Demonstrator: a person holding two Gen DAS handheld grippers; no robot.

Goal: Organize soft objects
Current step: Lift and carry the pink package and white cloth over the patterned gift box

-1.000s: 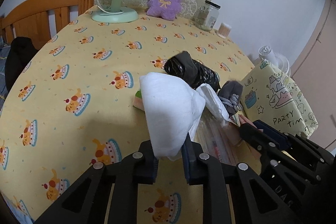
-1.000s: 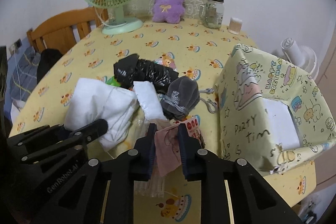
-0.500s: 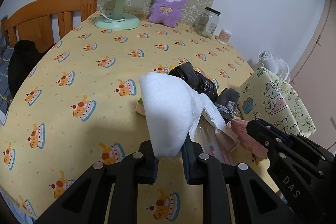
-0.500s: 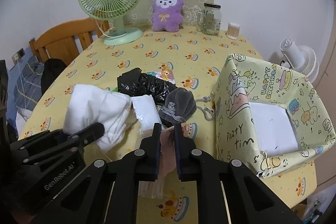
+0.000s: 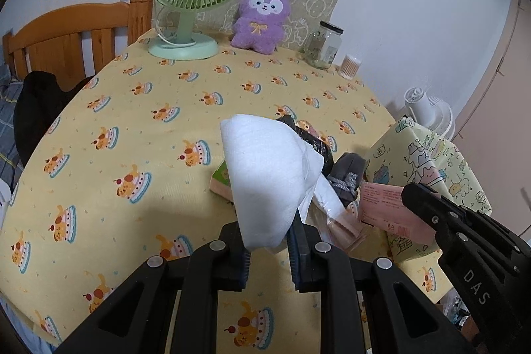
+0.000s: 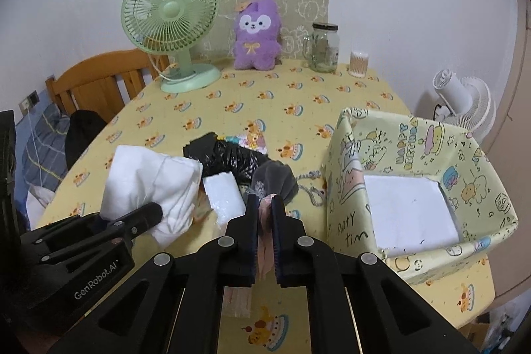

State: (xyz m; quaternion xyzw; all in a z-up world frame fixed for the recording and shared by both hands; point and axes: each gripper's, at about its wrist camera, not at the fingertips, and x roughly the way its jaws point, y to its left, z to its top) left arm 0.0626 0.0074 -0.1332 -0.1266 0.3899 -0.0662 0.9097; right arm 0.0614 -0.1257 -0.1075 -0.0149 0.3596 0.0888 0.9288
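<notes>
My left tongs (image 5: 267, 241) clamp a soft white folded cloth (image 5: 265, 178), lifted over the yellow cake-print tabletop (image 5: 132, 128). My right tongs (image 6: 265, 211) have just been closing and now pinch a flat pink packet (image 5: 388, 208). The yellow party-print paper box (image 6: 348, 188) sits at three o'clock.

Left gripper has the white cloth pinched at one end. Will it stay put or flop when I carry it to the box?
The white cloth bunches in soft folds, so it will likely sag and swing. It looks light. The left gripper pinches only one end, so loose layers may trail.
</notes>
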